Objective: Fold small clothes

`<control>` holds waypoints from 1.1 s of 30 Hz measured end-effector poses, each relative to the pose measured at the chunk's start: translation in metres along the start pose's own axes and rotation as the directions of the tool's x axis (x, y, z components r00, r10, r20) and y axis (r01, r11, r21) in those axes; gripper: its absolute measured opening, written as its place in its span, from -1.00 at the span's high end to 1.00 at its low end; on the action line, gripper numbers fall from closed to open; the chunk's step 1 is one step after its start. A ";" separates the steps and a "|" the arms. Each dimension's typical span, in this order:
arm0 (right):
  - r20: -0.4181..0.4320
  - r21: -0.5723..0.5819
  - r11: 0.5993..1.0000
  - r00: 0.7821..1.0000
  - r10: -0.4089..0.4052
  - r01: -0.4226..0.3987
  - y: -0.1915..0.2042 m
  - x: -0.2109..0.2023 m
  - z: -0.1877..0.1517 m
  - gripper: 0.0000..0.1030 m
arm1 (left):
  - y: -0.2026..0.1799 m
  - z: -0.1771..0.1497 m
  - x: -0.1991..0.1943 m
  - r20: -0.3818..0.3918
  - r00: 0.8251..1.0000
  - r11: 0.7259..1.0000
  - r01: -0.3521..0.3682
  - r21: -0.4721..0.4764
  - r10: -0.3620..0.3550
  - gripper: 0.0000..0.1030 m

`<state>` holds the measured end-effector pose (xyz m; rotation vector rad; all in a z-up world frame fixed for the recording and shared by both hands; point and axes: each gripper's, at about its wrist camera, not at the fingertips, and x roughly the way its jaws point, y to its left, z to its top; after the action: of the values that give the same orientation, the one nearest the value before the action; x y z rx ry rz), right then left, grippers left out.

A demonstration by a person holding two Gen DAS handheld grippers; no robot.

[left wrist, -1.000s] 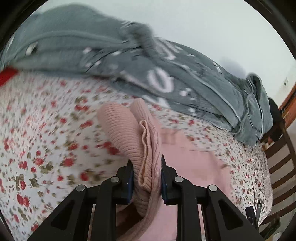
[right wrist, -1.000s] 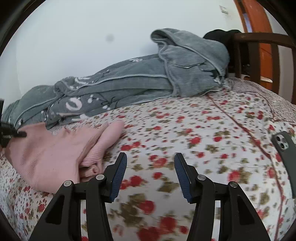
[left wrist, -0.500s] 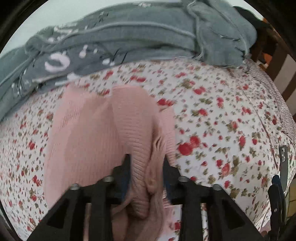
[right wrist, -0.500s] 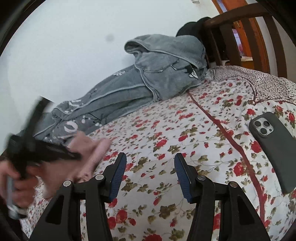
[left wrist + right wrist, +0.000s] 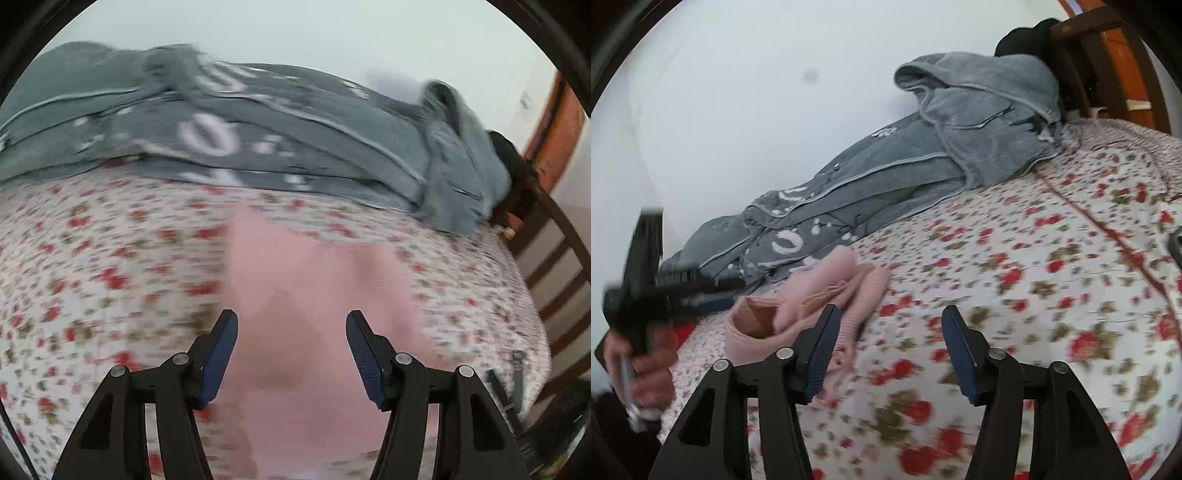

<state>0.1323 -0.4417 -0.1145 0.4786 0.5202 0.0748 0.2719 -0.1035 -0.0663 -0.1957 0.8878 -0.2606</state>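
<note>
A small pink knit garment (image 5: pixel 314 295) lies on the flowered bedsheet (image 5: pixel 92 280), blurred in the left wrist view. In the right wrist view it (image 5: pixel 820 295) lies bunched, a sleeve folded over its body. My left gripper (image 5: pixel 291 347) is open and empty just above it. It also shows at the left of the right wrist view (image 5: pixel 713 291), held in a hand. My right gripper (image 5: pixel 890 343) is open and empty over the sheet (image 5: pixel 1034 295), right of the garment.
A grey robe (image 5: pixel 258 140) lies piled along the wall behind the garment; it also shows in the right wrist view (image 5: pixel 923 173). A wooden chair (image 5: pixel 554 266) stands at the bed's right end. A phone's edge (image 5: pixel 1176 243) shows at the far right.
My left gripper has opened and let go of the pink garment, which now lies on the sheet. The left gripper has swung back over it. My right gripper stayed open, shifting a little.
</note>
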 end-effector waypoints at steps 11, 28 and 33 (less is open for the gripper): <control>0.012 0.073 0.991 0.994 0.109 -0.110 0.068 0.026 0.028 -0.45 | 0.132 -0.043 0.031 0.046 0.998 0.994 -0.033 -0.101 0.037 -0.14; -0.084 -0.096 0.981 0.980 -0.179 0.171 0.089 0.093 -0.036 0.59 | 0.108 -0.061 0.016 0.078 0.966 0.967 0.239 0.086 -0.246 -0.20; -0.081 -0.051 0.992 0.990 -0.117 0.113 0.079 0.090 -0.032 0.54 | 0.054 -0.092 -0.004 0.075 0.962 0.917 0.224 0.329 -0.262 -0.22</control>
<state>0.1988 -0.3415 -0.1446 0.4004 0.6261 -0.0034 0.2053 -0.0567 -0.1350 -0.0197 0.6916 -0.6147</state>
